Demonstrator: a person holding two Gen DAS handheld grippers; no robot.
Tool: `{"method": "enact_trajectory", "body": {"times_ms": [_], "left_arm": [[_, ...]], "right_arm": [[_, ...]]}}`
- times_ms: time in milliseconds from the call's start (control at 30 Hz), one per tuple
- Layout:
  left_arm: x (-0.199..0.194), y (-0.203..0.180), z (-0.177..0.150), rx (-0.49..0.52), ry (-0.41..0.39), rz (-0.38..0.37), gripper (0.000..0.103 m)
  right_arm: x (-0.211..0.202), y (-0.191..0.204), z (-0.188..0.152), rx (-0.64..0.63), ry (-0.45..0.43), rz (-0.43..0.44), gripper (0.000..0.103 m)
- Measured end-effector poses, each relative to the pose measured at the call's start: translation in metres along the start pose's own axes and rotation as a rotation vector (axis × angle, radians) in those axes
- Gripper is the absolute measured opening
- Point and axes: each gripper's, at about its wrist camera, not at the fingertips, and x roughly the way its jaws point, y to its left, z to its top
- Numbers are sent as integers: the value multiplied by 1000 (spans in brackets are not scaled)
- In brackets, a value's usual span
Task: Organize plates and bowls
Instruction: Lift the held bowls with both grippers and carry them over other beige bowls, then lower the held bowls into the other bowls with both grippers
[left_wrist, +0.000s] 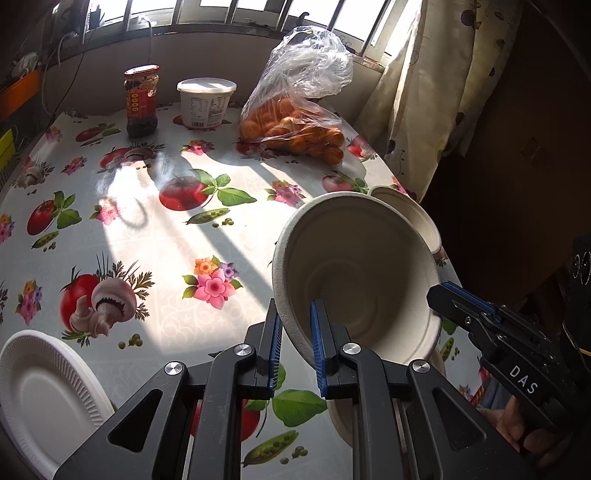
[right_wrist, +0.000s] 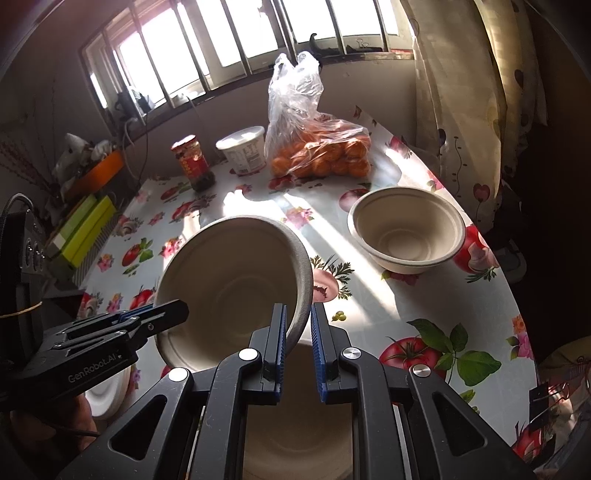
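Note:
A beige paper bowl (left_wrist: 354, 273) (right_wrist: 236, 280) is held tilted above the table by both grippers. My left gripper (left_wrist: 295, 332) is shut on its near rim. My right gripper (right_wrist: 298, 328) is shut on the opposite rim; it shows in the left wrist view (left_wrist: 443, 299) at the bowl's right edge. Another beige bowl (right_wrist: 295, 413) sits on the table right under the held one. A third bowl (right_wrist: 408, 229) (left_wrist: 410, 210) stands farther right. A white foam plate (left_wrist: 40, 398) lies at the near left.
At the back of the fruit-print table (left_wrist: 155, 236) stand a red-lidded jar (left_wrist: 141, 99), a white tub (left_wrist: 206, 101) and a plastic bag of oranges (left_wrist: 295, 129). A curtain (left_wrist: 424, 92) hangs at the right. Green boxes (right_wrist: 88, 229) lie beyond the table's left edge.

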Motion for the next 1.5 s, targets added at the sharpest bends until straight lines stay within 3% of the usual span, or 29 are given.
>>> {"method": "enact_trajectory", "body": {"times_ms": [533, 1500], "left_arm": [[-2, -29, -23, 69, 41, -28, 16], [11, -46, -54, 100, 112, -15, 16]], "right_arm": [[-31, -16, -30, 38, -15, -44, 14], [-30, -36, -66, 94, 37, -56, 14]]}}
